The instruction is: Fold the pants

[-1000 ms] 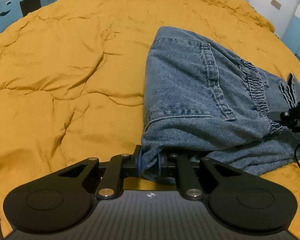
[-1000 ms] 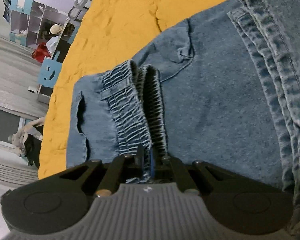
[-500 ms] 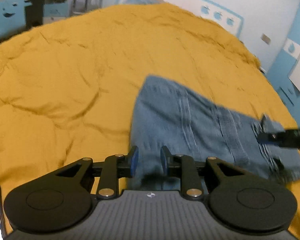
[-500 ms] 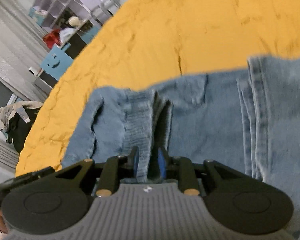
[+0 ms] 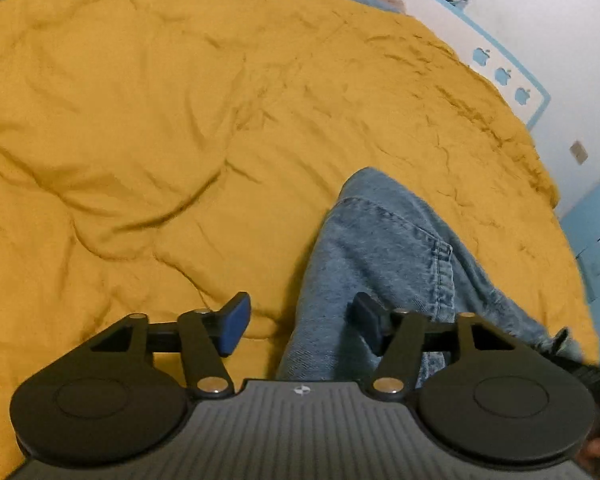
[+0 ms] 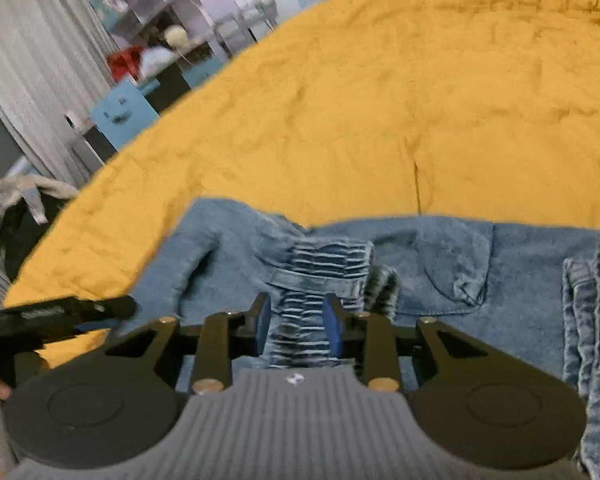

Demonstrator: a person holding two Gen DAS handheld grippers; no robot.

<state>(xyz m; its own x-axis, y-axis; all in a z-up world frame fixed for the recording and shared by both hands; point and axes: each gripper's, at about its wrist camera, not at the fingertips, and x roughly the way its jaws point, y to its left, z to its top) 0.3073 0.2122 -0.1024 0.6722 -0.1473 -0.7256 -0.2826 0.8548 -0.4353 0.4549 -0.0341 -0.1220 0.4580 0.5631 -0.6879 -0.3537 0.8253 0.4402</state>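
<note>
The blue denim pants [image 5: 384,248] lie folded on the yellow bedspread [image 5: 148,128]. My left gripper [image 5: 300,320] is open wide above the pants' near edge, and cloth shows between the jaws without being pinched. In the right wrist view the pants [image 6: 452,280] spread across the lower frame with the elastic waistband [image 6: 324,264] bunched in front. My right gripper [image 6: 298,320] is open, its blue pads either side of the waistband, not clamping it. The left gripper's body shows at the left edge of that view [image 6: 60,312].
The bedspread [image 6: 380,112] stretches far ahead of both grippers. A white wall with blue trim [image 5: 512,60] stands beyond the bed. Shelves, a blue cabinet [image 6: 120,114] and a curtain [image 6: 32,60] stand off the bed's left side.
Both grippers have opened and let go of the pants. Both have lifted and drawn back, so more bedspread shows. The pants now lie folded on the bed.
</note>
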